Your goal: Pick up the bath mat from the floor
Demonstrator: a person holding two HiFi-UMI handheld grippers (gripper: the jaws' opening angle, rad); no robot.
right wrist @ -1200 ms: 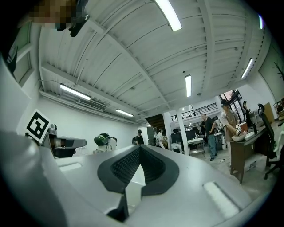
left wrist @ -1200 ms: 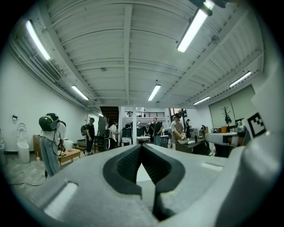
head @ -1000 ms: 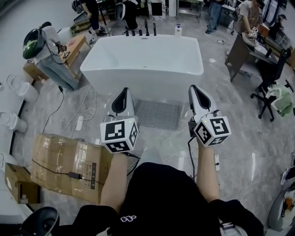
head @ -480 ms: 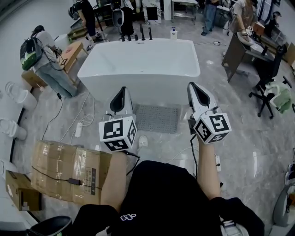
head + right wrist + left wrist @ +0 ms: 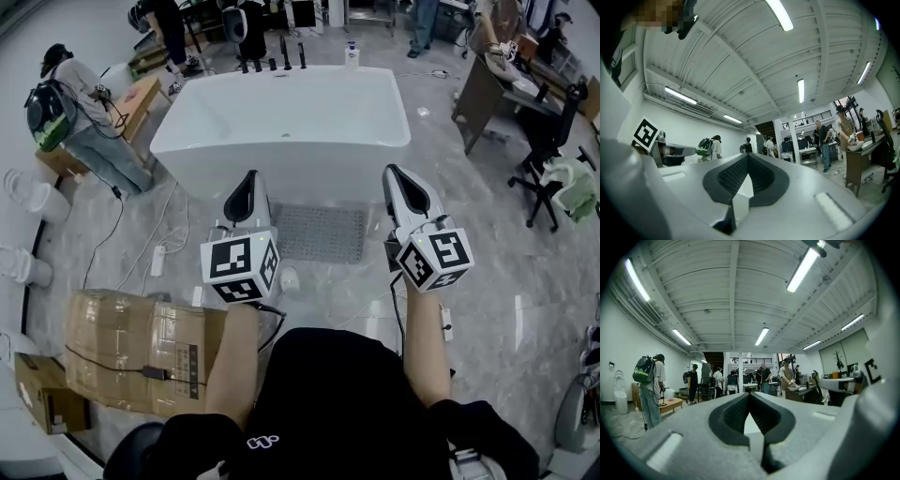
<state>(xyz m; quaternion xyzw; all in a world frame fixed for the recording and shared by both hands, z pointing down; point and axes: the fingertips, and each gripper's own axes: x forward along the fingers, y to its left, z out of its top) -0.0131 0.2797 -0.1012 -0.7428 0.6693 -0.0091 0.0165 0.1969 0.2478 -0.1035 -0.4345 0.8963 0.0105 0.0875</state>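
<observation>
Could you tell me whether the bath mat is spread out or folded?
Spread out: the bath mat lies flat on the floor beside the bathtub, one textured rectangle with no visible folds.

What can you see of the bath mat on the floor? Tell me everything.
The bath mat is a grey rectangle with a fine grid-like texture, rubbery by the look. It lies flat and spread out on the pale marbled floor, lengthwise along the front of the white bathtub, its far edge at the tub's base. Nothing rests on it. In the head view its left edge is partly hidden behind the left claw.
</observation>
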